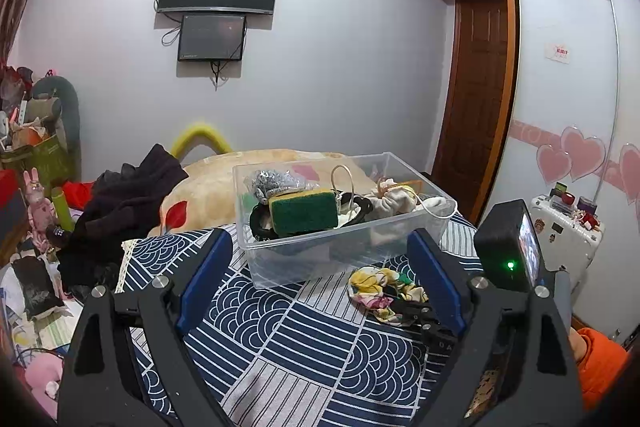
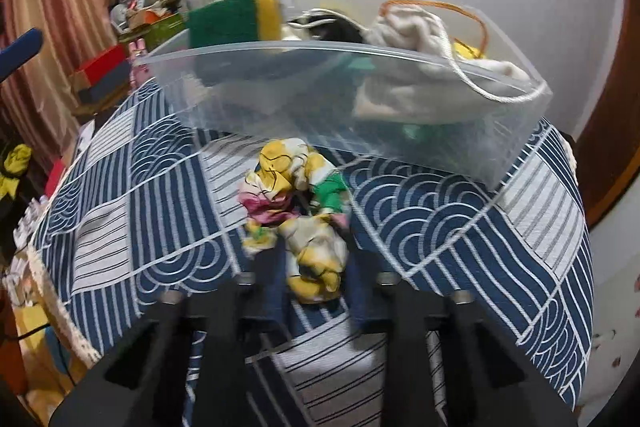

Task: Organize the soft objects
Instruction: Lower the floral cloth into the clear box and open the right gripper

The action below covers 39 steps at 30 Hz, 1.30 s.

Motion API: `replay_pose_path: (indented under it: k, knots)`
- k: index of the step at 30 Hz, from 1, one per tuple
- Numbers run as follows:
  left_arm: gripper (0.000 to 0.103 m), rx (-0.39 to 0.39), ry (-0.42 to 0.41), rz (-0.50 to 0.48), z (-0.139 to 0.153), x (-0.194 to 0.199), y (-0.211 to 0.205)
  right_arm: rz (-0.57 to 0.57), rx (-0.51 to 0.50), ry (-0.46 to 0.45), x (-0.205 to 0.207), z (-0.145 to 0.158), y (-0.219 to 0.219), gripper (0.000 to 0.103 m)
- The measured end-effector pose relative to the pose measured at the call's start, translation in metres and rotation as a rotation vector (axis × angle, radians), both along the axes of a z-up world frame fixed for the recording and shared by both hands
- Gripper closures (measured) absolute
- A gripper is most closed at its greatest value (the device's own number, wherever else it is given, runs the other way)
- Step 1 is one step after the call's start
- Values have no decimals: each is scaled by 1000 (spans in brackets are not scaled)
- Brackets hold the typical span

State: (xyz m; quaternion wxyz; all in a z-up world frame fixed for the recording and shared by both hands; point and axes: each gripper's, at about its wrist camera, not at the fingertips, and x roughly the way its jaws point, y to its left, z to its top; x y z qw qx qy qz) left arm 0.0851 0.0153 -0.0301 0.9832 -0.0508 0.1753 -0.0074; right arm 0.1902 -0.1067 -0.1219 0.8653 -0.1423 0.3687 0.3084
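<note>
A clear plastic bin stands on the blue patterned cloth. It holds a green and yellow sponge, a silver scourer, a white drawstring bag and a black item. A crumpled floral cloth lies in front of the bin. My right gripper is shut on the near end of the floral cloth; it shows in the left wrist view too. My left gripper is open and empty, hovering before the bin.
The blue wave-patterned cloth covers the work surface. A dark garment and a beige pillow lie behind to the left. Clutter and boxes stand at the left. A white suitcase stands at the right.
</note>
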Motion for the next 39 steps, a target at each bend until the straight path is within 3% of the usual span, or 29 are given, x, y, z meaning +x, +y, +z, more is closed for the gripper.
replay_pose_path:
  k: [6,14,21,27,33,39]
  knots:
    - [13,-11,-4,8,0,-2,4,-12,58,-85,-17,22,-8,90]
    - [13,-47,10,-5,-5,1,5,-73,196,-238,-16,86,-22,90]
    - [13,-39,9,-11,-5,2,2,-103,177,-187,37,91,11,90]
    - [13,-61,9,-15,-7,1,8,-116,82,-109,53,59,27,79]
    - [13,-78,12,-17,-7,2,11,-120,108,-201,25,78,8,53]
    - [13,-65,-11,-19,0,-3,5,-99,177,-288,-4,104,-20,44]
